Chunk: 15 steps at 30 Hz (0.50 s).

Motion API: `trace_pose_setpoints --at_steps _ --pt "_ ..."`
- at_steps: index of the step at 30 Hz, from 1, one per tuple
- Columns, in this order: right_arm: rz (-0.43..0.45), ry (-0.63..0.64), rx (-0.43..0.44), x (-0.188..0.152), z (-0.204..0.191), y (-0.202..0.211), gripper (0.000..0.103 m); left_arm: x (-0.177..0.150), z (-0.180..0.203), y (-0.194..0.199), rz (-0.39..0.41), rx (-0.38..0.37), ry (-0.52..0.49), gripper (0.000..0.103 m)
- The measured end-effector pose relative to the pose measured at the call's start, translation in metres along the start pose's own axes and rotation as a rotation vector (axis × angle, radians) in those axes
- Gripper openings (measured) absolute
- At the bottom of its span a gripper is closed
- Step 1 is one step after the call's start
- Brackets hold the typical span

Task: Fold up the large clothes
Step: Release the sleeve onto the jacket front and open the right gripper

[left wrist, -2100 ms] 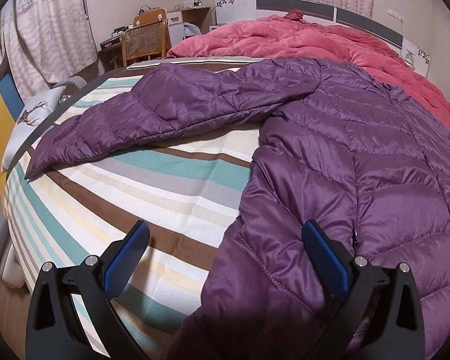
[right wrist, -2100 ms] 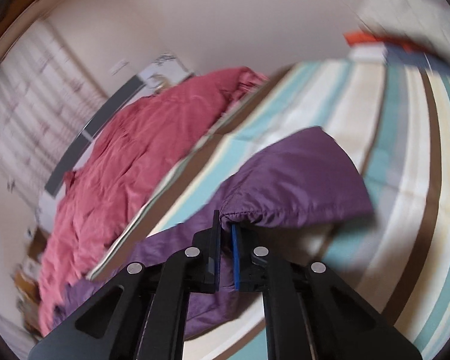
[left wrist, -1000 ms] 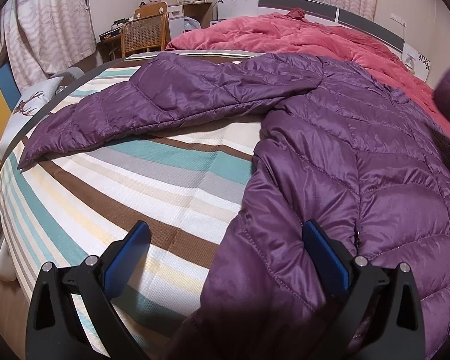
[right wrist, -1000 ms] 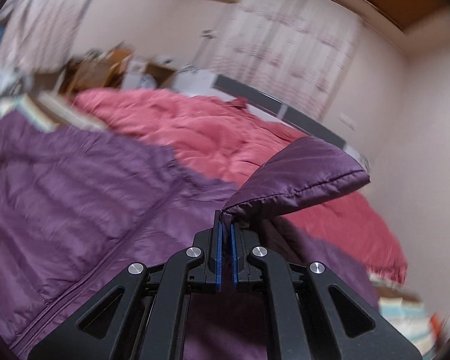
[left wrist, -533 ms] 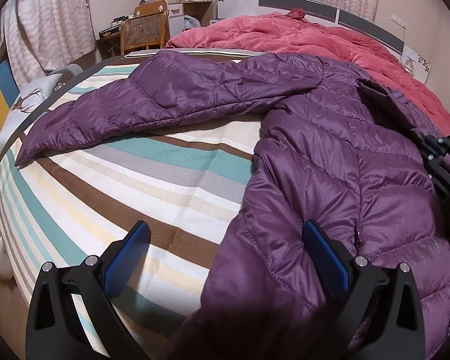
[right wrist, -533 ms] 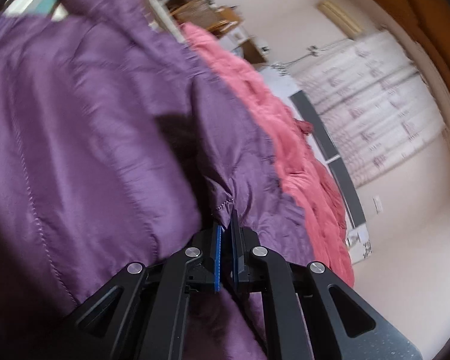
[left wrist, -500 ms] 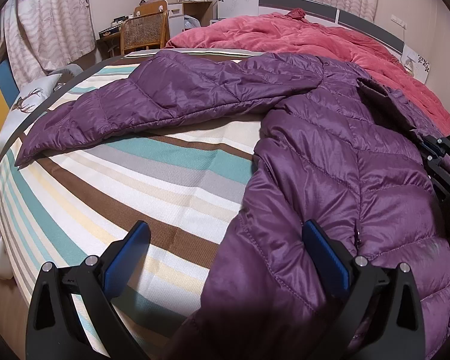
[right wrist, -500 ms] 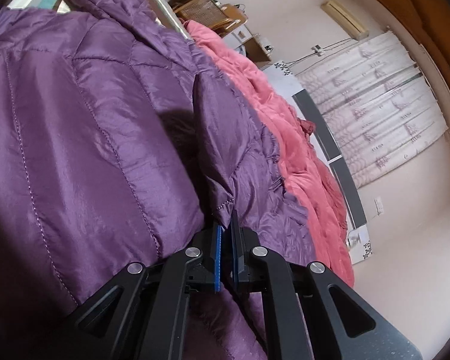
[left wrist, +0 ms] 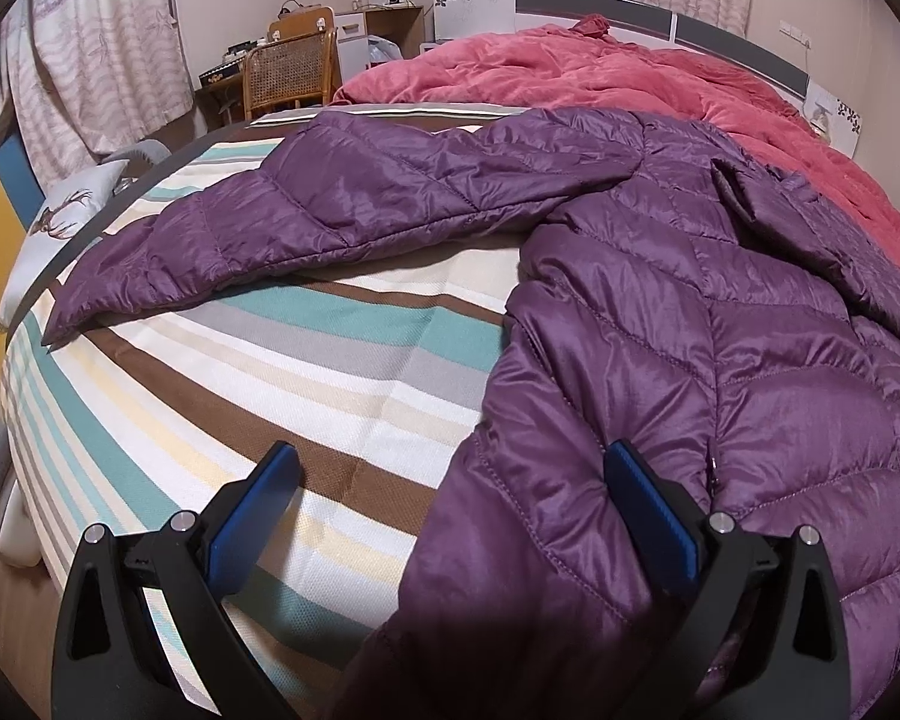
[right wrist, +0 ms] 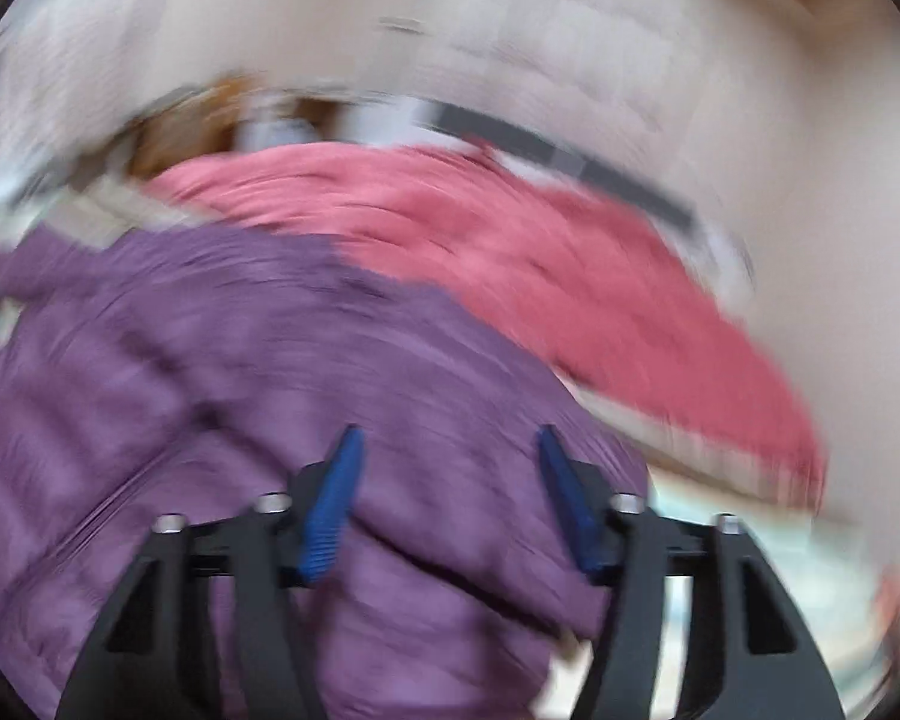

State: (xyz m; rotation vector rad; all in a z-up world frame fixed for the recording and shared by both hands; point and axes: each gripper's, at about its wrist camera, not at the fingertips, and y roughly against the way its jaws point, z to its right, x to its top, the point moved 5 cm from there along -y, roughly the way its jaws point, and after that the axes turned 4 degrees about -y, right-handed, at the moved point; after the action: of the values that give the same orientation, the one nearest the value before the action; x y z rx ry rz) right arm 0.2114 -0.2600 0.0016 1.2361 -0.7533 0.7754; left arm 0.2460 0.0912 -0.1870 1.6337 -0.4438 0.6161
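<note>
The left gripper (left wrist: 450, 504) tilts steeply down over the near edge of the bed, its jaws spread wide and gripping nothing. Its right-hand pad (left wrist: 648, 516) lies against the hem side of the purple down jacket (left wrist: 660, 312), while the other pad hangs over the striped sheet (left wrist: 306, 360). The right gripper (right wrist: 450, 498) points more shallowly down over the jacket's body in a heavily blurred view. Its jaws are opening, about halfway apart, with puffed fabric showing between the pads but not pinched. Beyond, the jacket lies spread across the bed, one sleeve (left wrist: 306, 210) stretched out leftward over the sheet. A pink quilt (left wrist: 630, 72) is heaped behind it toward the headboard (left wrist: 660, 9).
</note>
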Motion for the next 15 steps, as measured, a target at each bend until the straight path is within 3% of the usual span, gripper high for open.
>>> trace_pose_setpoints --at_steps 1,5,8,11,15 --pt "-0.015 -0.064 -0.021 -0.001 0.02 -0.005 0.036 0.0 0.0 0.001 0.002 0.001 0.0 0.101" --pt "-0.142 -0.285 -0.115 -0.019 0.073 -0.032 0.023 -0.001 0.001 0.003 0.006 0.01 -0.004 0.101" --pt "-0.226 -0.361 -0.072 -0.029 0.066 -0.06 0.021 -0.001 0.002 0.004 0.008 0.018 -0.008 0.101" --pt "-0.244 -0.276 -0.023 -0.026 0.038 -0.078 0.021 -0.002 0.003 0.005 0.01 0.014 -0.008 0.101" --pt "-0.264 -0.086 -0.063 -0.032 0.002 -0.089 0.021 -0.001 0.001 0.005 0.003 -0.004 0.002 0.101"
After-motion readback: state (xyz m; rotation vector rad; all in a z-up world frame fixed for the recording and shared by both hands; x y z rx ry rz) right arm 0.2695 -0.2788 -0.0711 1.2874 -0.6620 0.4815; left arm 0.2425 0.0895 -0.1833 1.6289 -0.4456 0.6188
